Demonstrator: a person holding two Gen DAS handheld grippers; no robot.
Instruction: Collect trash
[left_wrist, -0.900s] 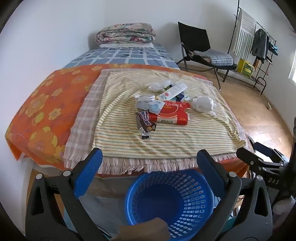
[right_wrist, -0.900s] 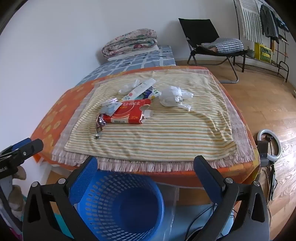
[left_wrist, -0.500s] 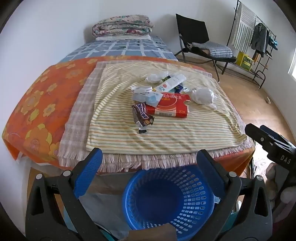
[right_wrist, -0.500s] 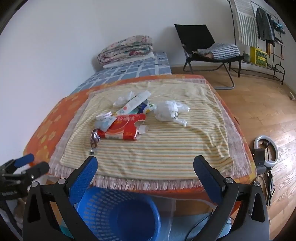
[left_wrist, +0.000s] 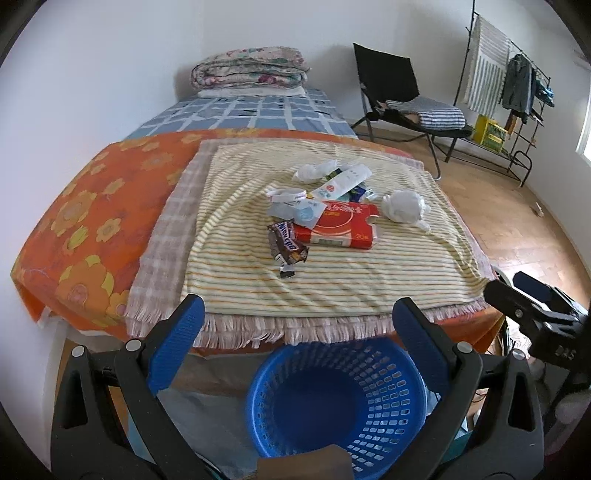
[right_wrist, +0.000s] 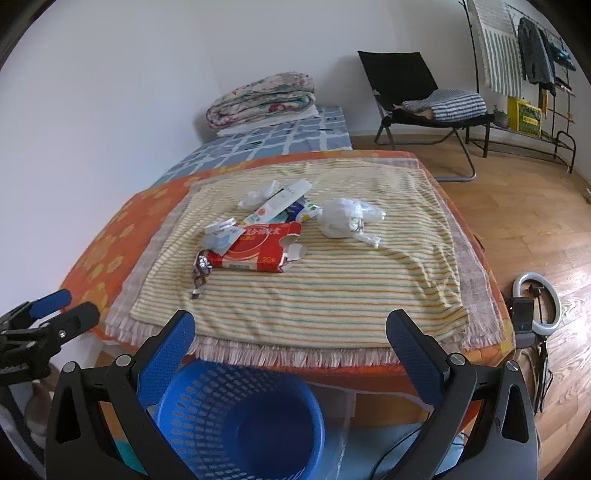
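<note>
Your left gripper (left_wrist: 297, 321) hangs wide open and empty above the blue basket (left_wrist: 338, 400), aimed at the striped cloth (left_wrist: 332, 273) where a red packet (left_wrist: 341, 225), candy wrapper (left_wrist: 288, 245), white tube (left_wrist: 341, 184) and crumpled white bag (left_wrist: 404, 206) lie clustered, your right gripper (left_wrist: 532, 306) showing at the right edge.

Trash, clustered mid-way on a yellow striped blanket (left_wrist: 332, 280):
- red flattened carton (left_wrist: 341, 225), laid flat;
- brown chocolate wrapper (left_wrist: 288, 243), crumpled, at the carton's left end;
- white tube-shaped package (left_wrist: 341, 184), laid diagonally behind the carton;
- crumpled white plastic bag (left_wrist: 404, 206), beside the carton's right.

Blue perforated basket (left_wrist: 336, 402), seen empty, set on the floor below the blanket's fringe.
</note>
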